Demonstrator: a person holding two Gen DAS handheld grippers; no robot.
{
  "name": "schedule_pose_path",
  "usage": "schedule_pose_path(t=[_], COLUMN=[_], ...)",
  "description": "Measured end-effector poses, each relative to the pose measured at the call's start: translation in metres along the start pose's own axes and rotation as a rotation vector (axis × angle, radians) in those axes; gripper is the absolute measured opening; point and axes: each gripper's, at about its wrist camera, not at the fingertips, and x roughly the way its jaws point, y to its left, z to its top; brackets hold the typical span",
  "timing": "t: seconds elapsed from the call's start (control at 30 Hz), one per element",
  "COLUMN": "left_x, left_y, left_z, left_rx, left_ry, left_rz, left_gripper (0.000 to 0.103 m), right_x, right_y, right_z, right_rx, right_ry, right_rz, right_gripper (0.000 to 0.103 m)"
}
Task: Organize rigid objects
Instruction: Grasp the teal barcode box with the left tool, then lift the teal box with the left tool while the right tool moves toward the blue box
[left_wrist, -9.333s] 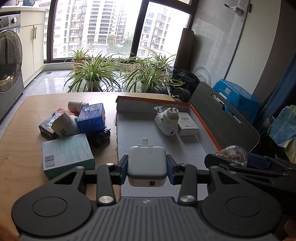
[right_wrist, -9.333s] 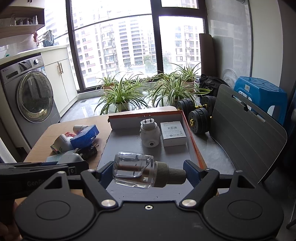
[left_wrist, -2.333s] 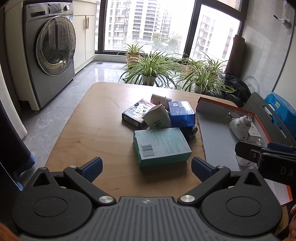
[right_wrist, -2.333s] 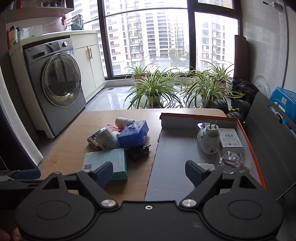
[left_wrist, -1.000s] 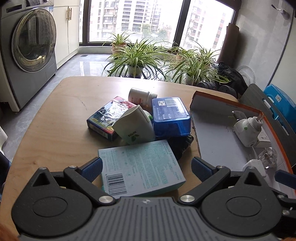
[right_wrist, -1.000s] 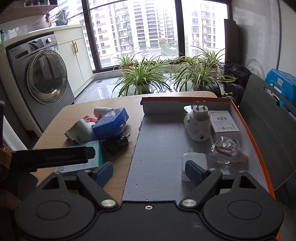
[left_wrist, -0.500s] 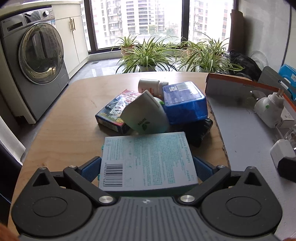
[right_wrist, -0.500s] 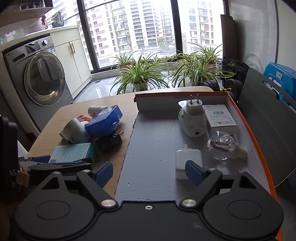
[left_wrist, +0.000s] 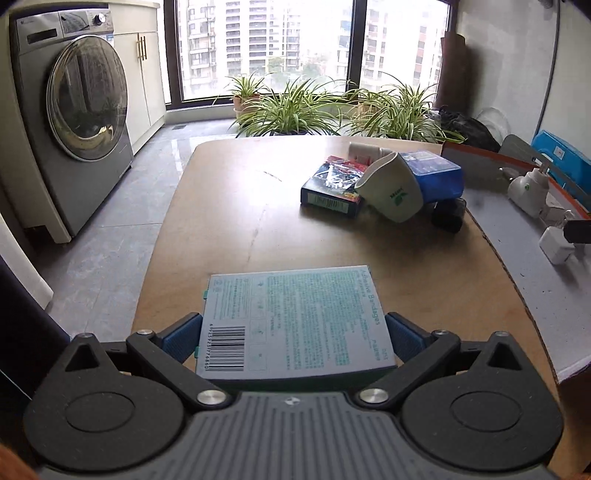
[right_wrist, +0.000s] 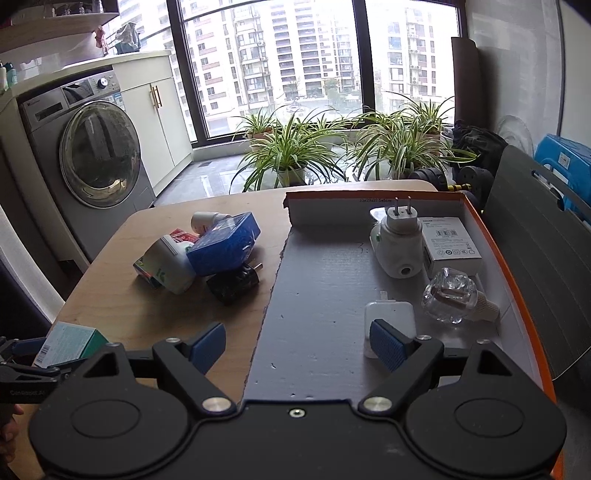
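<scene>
My left gripper (left_wrist: 293, 332) is shut on a teal bandage box (left_wrist: 295, 321) and holds it above the near part of the wooden table (left_wrist: 240, 229); the box also shows in the right wrist view (right_wrist: 68, 343). My right gripper (right_wrist: 297, 345) is open and empty over the grey tray (right_wrist: 317, 295) with orange rim. In the tray lie a white charger (right_wrist: 388, 314), a clear glass bulb (right_wrist: 452, 293), a white plug device (right_wrist: 397, 247) and a white box (right_wrist: 450, 240).
A pile on the table holds a blue box (left_wrist: 434, 177), a white cup (left_wrist: 391, 192), a colourful box (left_wrist: 332, 182), a white bottle (left_wrist: 364, 149) and a black adapter (left_wrist: 448, 212). A washing machine (left_wrist: 74, 118), plants (left_wrist: 295, 110) and a grey chair (right_wrist: 535, 236) stand around.
My left gripper closed on the bandage box and pulled it back and to the left, away from the pile. My right gripper stayed open and shifted slightly over the tray.
</scene>
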Motion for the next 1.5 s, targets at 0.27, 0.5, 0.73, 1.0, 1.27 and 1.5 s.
schedule_pose_path(t=[0.27,0.5,0.73,1.0,1.27,1.5], left_x=[-0.005,-0.008,-0.02,-0.038,-0.04,-0.022], left_y=[-0.025,-0.036,-0.053,-0.033,-0.008,0.002], left_z=[-0.008,-0.017,-0.033,-0.032,-0.045,-0.046], left_rx=[0.17,0.202,0.367,0.212,-0.241,-0.411], left_ry=[-0.021,-0.057,-0.117,-0.12,-0.004,0.009], left_rz=[-0.219,-0.303,-0.223,-0.148,-0.285,-0.343], left_gripper=[0.103,0.103,0.103,0.103,0.103,0.103], right_x=[-0.007,0.01,0.037,0.04,0.043,0.015], right_y=[0.018,0.056,0.126,0.136,0.113,0.077], right_z=[0.004,-0.003,-0.021,-0.025,-0.025,-0.036], right_rx=[-0.04,-0.134,-0.332,-0.363,-0.389,-0.26], right_ry=[-0.011,0.059,0.197,0.165,0.177,0.237], right_rz=[0.023,0.142,0.302,0.203,0.102,0.333], right_gripper=[0.1,0.1,0.1,0.102,0.102,0.099])
